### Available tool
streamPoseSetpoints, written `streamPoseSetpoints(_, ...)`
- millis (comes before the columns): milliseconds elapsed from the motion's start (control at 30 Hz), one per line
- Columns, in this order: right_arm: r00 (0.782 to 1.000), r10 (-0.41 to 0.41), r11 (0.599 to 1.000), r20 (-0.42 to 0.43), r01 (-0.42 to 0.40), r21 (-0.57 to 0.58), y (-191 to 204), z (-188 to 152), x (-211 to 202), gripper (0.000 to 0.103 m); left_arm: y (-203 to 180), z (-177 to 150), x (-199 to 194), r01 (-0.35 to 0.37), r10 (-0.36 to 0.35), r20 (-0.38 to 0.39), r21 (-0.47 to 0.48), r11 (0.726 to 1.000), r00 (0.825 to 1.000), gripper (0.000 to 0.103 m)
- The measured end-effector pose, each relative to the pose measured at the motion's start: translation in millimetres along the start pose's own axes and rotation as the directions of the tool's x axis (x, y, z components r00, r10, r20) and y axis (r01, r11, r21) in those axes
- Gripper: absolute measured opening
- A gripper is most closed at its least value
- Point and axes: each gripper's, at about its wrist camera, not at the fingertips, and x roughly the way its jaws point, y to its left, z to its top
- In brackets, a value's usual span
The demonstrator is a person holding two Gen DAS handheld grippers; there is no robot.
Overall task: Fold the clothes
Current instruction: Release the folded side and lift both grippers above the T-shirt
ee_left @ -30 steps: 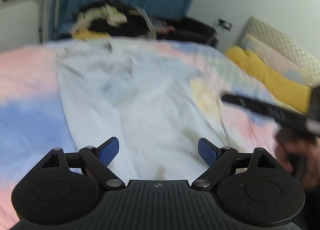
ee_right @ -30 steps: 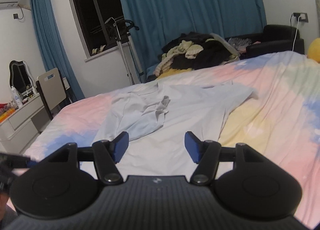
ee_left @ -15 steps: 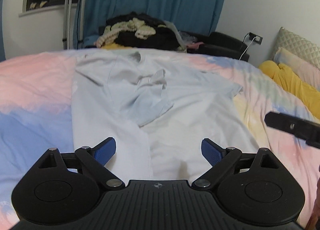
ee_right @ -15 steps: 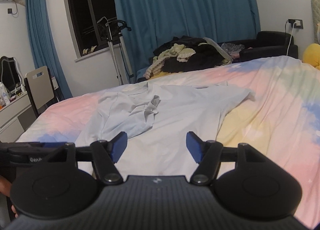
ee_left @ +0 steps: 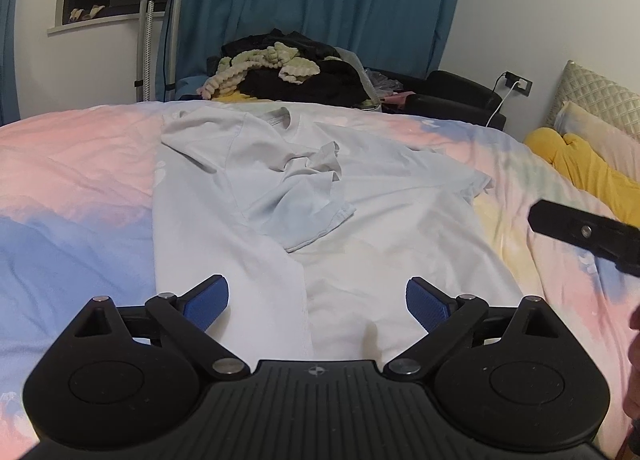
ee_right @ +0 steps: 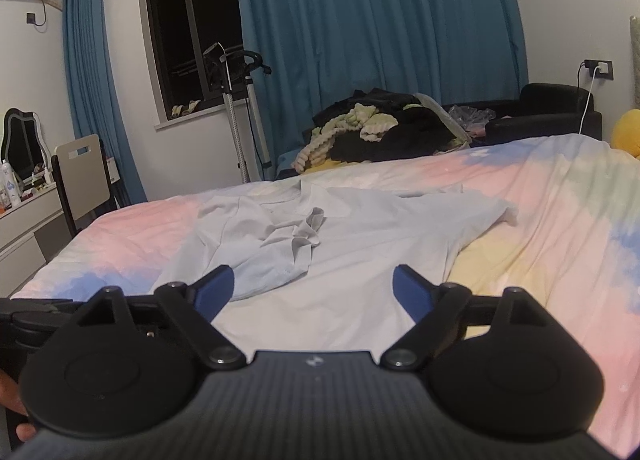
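Note:
A pale blue-white T-shirt [ee_left: 360, 219] lies spread on the bed, collar at the far end, hem nearest me. Its left sleeve [ee_left: 296, 199] is folded in over the chest and crumpled; the right sleeve [ee_left: 468, 179] lies flat and spread out. My left gripper [ee_left: 316, 300] is open and empty, above the hem. My right gripper [ee_right: 312, 288] is open and empty, also over the shirt's [ee_right: 360, 252] near part. The right gripper's body [ee_left: 588, 232] shows at the right edge of the left wrist view.
The bed has a pastel pink, blue and yellow cover [ee_left: 72, 187]. A heap of dark and cream clothes [ee_left: 288, 71] lies beyond the far edge. Yellow pillows [ee_left: 580, 171] lie at the right. A chair [ee_right: 82, 175] and dresser stand at the left.
Both grippers have tilted up and drawn back from the shirt. More of the room and the whole shirt show now. Both stay open and empty.

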Motion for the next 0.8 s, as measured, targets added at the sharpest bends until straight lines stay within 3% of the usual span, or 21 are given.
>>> streamPoseSetpoints(167, 1.0, -0.017, 1.0, 0.026, 0.017, -0.014, -11, 13, 23, 0.094, -2, -3, -3, -0.01, 0.01, 0.005, 0.008, 1.0, 1.0, 0.097)
streamPoseSetpoints(267, 0.999, -0.015, 1.0, 0.033, 0.015, -0.002, -22, 13, 36, 0.103, 0, -3, -3, -0.014, 0.014, 0.006, 0.003, 1.0, 1.0, 0.097)
streamPoseSetpoints(433, 0.999, -0.044, 0.999, 0.029, 0.043, 0.021, -47, 15, 60, 0.103, 1, -4, 4, -0.019, 0.019, -0.011, -0.006, 1.0, 1.0, 0.097)
streamPoseSetpoints(533, 0.995, -0.089, 0.992, 0.042, 0.085, 0.093, -77, 20, 77, 0.103, 1, -5, 7, -0.013, 0.013, -0.025, -0.01, 1.0, 1.0, 0.097)
streamPoseSetpoints(667, 0.985, -0.171, 0.946, 0.022, 0.158, 0.283, -138, 22, 103, 0.103, 4, -3, 13, -0.005, 0.004, -0.037, -0.036, 0.999, 0.999, 0.097)
streamPoseSetpoints(800, 0.977, -0.213, 0.842, -0.02, 0.194, 0.503, -211, 15, 128, 0.103, 10, 2, 21, 0.007, -0.011, -0.043, -0.085, 0.996, 0.999, 0.097)
